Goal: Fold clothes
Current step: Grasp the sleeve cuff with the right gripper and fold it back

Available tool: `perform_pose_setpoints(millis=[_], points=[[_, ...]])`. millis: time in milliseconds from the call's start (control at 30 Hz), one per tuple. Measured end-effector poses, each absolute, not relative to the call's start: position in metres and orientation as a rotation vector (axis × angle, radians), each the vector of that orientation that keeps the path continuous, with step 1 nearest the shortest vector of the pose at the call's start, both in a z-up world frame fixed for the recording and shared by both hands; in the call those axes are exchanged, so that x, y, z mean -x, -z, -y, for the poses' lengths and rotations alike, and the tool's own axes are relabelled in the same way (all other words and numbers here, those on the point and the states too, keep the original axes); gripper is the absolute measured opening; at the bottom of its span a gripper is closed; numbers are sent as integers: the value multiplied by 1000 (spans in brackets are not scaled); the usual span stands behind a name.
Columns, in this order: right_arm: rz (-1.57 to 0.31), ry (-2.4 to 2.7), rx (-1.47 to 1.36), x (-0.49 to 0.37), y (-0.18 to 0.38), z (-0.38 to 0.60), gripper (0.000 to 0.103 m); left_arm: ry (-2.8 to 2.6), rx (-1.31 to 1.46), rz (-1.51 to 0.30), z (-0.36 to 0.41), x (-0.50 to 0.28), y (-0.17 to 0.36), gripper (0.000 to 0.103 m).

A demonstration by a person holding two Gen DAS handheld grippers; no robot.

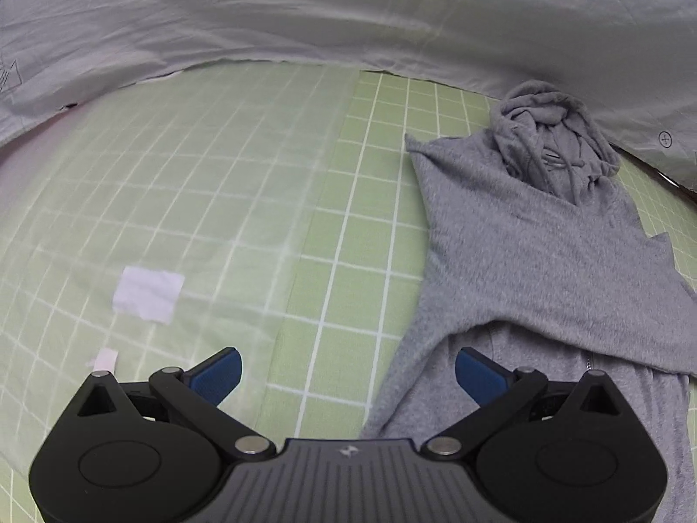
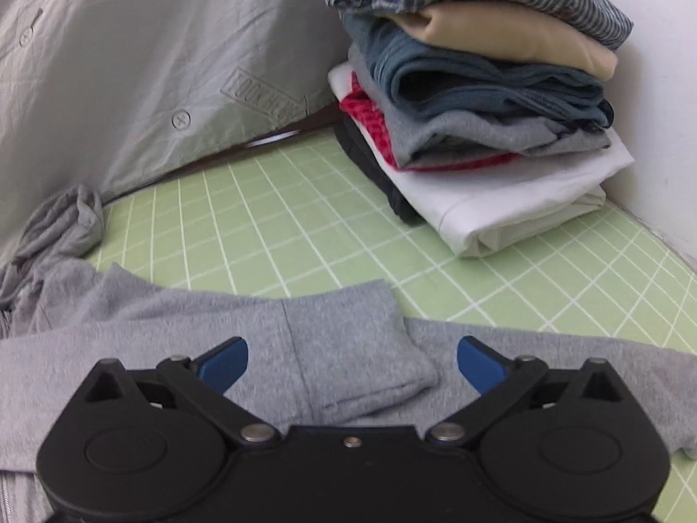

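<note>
The bed (image 1: 348, 200), under a green checked sheet, was the work surface, and a pale grey quilt (image 1: 305, 17) lay bunched along its far edge. At the far right, against the white wall (image 2: 662, 139), stood a pile of folded clothes (image 2: 479, 100), so much of the task looked already done. One garment was left: a grey hoodie (image 1: 544, 253) lay on the right part of the sheet, its hood (image 1: 553, 130) crumpled at the far end by the quilt. It seemed partly folded. A sleeve (image 2: 348, 340) lay across the body, its cuff (image 2: 405, 348) resting flat on top, while the lower body with the zip still lay unfolded near the camera. The remaining folds, and a place on the pile, were by my reading yet to come.

For room, the left half of the sheet was open apart from two small white scraps (image 1: 148, 294), and a strip of bare sheet lay between hoodie and pile. The quilt hemmed in the far side, the wall and pile the right.

The left gripper (image 1: 348, 379) hung spread wide over the hoodie's left edge, holding nothing. The right gripper (image 2: 353, 361) was also spread wide above the cuff, its pads clear of the cloth.
</note>
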State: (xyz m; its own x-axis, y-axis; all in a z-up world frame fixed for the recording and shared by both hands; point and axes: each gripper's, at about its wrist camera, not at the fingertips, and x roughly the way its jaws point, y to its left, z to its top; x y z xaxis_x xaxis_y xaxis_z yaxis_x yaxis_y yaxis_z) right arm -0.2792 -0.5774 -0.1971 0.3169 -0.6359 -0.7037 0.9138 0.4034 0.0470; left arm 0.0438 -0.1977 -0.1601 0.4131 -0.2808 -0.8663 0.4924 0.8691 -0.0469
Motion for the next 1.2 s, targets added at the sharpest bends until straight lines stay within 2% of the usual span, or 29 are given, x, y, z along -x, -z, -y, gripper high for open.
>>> perform_pose_setpoints(millis=[333,600,667,700,767,800,833,867,900,1200], points=[[-707,1050,-605,282,226,583,103,516,-299,-1073,215,-42,177,103],[-788,981,-553,268,226,589,103,485,-292,-1089,211,-40,184,103],[-790,992,-546,265,226,590,98,483,-290,-1089,210,-40,184,103],[-787,997,-544,265,224,590,93,484,-288,-1089,210,-40,183,103],[-771,999,-537,265,220,589,71,480,-286,-1089,209,-40,183,103],[-763,1000,-533,264,217,589,51,478,-285,-1090,208,-40,183,103],[-757,995,-527,264,214,588,36,476,-285,-1091,208,-40,183,103],[-750,990,-521,264,211,587,28,470,-288,-1094,208,-40,183,103],[-744,985,-515,263,208,587,9,467,-289,-1095,207,-40,183,103],[-607,836,-472,235,162,559,8,471,-263,-1088,205,-39,182,103]])
